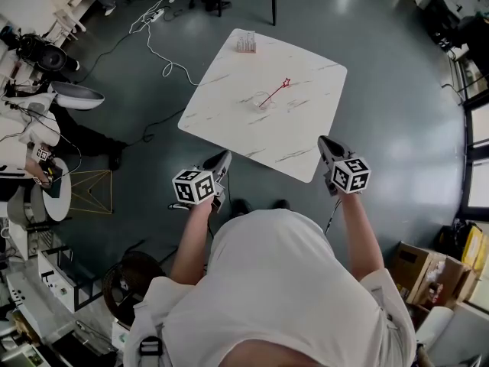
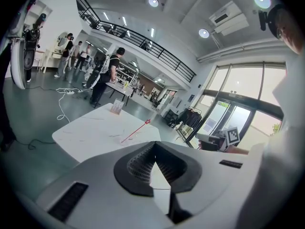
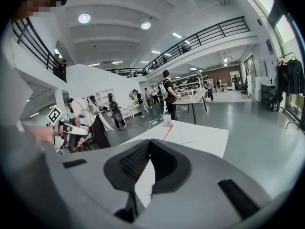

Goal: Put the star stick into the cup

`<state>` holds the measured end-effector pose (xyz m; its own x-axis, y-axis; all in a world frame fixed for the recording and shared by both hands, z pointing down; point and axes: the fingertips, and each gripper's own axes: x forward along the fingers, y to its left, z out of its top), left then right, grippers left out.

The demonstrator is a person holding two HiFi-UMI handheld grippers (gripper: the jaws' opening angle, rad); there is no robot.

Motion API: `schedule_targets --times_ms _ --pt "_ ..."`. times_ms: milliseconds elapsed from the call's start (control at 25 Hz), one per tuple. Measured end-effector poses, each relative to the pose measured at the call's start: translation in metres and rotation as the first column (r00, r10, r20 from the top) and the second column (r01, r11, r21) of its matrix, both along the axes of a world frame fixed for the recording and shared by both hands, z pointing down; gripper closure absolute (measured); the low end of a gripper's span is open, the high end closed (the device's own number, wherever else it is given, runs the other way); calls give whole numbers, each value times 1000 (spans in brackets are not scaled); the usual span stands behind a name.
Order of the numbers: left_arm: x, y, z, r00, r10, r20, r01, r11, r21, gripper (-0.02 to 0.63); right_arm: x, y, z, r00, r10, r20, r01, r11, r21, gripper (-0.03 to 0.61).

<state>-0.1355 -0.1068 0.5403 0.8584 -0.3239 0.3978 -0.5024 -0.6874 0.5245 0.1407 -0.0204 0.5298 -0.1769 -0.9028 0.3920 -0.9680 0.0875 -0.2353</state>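
A red star stick (image 1: 273, 95) is seen slanting across the middle of a white marbled tabletop (image 1: 306, 151), star end towards the far side. Its lower end is met by a faint clear shape taken to be the cup (image 1: 254, 102). It cannot be settled whether the stick leans inside that cup or lies on the tabletop against it. A small box (image 1: 244, 42) is set at the far corner, well apart from both.

The left gripper (image 1: 223, 159) and the right gripper (image 1: 324, 144) are held at the near edge, well short of the stick. In each gripper view the jaws are shown pressed together at their tips, with nothing caught between them.

Two readings are fitted by the scene: a stick already lodged in the cup, or one lying beside it with its end at the rim.

On the first reading, the risk is judged to lie in the lean. A light clear cup could be tipped by the weight of a long slanted stick, or by any knock to the tabletop.

On the second, a thin stick on a smooth surface could be pushed away rather than pinched. A cup this hard to see could be struck and toppled by a gripper, and a narrow mouth could be missed by the stick's end.
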Motion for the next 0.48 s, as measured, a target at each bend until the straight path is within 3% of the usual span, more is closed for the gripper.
schedule_targets --times_ms 480 --pt "8 -1 -1 1000 -15 0 15 1000 -5 600 6 1 3 1000 -12 -14 11 1000 -8 552"
